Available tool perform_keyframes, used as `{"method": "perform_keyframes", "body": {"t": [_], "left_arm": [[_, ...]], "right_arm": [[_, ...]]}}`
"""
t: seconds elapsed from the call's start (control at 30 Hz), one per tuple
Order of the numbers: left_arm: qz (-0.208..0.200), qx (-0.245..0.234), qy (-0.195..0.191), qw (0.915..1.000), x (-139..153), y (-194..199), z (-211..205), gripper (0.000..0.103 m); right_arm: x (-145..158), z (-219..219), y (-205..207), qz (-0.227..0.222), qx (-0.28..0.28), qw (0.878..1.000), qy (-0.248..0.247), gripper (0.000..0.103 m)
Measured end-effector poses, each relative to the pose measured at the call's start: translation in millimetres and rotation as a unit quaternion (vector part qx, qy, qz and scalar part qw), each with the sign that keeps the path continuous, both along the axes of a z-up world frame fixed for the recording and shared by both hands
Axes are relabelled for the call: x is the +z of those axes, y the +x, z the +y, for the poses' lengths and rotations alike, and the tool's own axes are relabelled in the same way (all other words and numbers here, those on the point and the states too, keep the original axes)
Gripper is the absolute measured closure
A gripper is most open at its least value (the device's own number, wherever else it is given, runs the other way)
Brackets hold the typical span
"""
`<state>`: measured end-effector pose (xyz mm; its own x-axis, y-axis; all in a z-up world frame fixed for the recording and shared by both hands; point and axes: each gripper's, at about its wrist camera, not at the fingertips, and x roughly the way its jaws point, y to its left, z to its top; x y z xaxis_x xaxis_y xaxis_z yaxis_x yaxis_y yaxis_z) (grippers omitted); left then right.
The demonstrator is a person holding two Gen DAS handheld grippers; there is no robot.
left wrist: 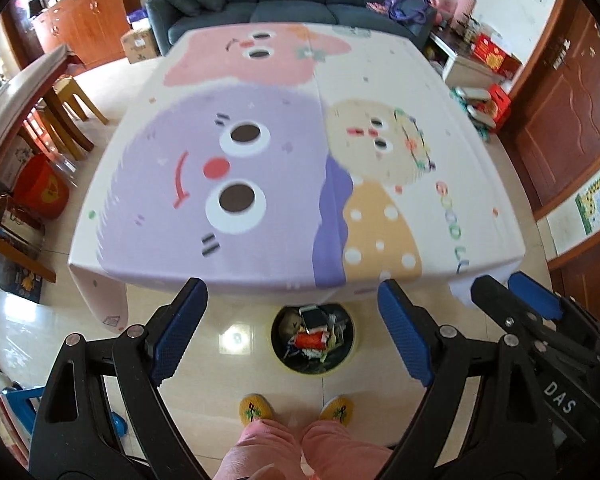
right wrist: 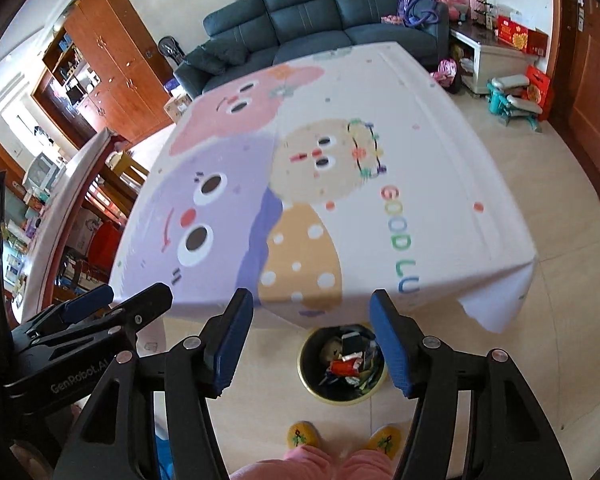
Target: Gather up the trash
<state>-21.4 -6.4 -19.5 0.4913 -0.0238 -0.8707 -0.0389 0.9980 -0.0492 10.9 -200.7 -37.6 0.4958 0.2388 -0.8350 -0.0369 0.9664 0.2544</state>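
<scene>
Seemingly the last step: table (left wrist: 284, 92) shows no trash, bin (left wrist: 313, 338) on the near floor holds wrappers. Left gripper (left wrist: 290, 334) and right gripper (right wrist: 312, 340) both wide, empty. Next: scan for leftovers.

bin (left wrist: 313, 339) on floor, before table (left wrist: 296, 152) edge | trash (left wrist: 312, 338) in bin | sofa (left wrist: 284, 0) behind table

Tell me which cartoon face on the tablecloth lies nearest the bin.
The big purple face, nearest the table's front edge. The bin stands on the floor just below that edge; the tan face sits farther back, the pink one at the sofa end.
</scene>
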Motion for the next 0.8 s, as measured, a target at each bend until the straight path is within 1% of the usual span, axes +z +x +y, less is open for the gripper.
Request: {"method": "perform_keyframes", "body": {"t": [0.13, 0.33, 0.53, 0.8], "left_arm": [[-0.027, 0.003, 0.003, 0.9996, 21, 4, 0, 0.018], [-0.055, 0.007, 0.006, 0.9984, 45, 8, -1, 0.018], [-0.068, 0.008, 0.010, 0.9976, 55, 7, -1, 0.018], [-0.069, 0.011, 0.011, 0.9975, 58, 10, 2, 0.018]], "right_arm": [[20, 1, 3, -0.018, 0.001, 1.000, 0.000, 0.041], [42, 8, 4, -0.039, 0.012, 0.999, -0.020, 0.041], [55, 11, 5, -0.062, 0.014, 0.997, -0.031, 0.041], [59, 14, 7, -0.067, 0.012, 0.997, -0.034, 0.041]]}}
